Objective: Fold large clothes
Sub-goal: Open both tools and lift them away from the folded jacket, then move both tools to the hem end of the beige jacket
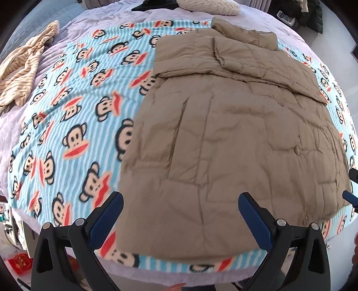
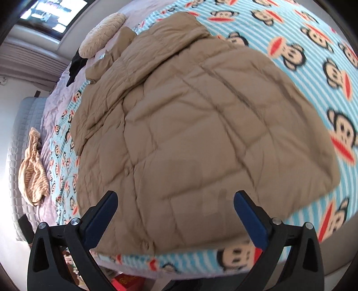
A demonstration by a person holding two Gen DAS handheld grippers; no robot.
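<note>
A large tan quilted coat (image 1: 235, 138) lies flat on a blue striped monkey-print blanket (image 1: 73, 116) on the bed, with both sleeves folded across its upper part. My left gripper (image 1: 180, 201) is open and empty, hovering over the coat's bottom hem. The coat also fills the right wrist view (image 2: 190, 134). My right gripper (image 2: 175, 199) is open and empty above the coat's lower part. The right gripper's tips show at the right edge of the left wrist view (image 1: 352, 188).
A striped beige garment (image 1: 24, 67) lies crumpled at the bed's far left, also in the right wrist view (image 2: 33, 165). A cream pillow (image 1: 210, 6) and a black garment (image 1: 156, 5) lie at the bed's far end. Red items (image 1: 20, 264) sit on the floor.
</note>
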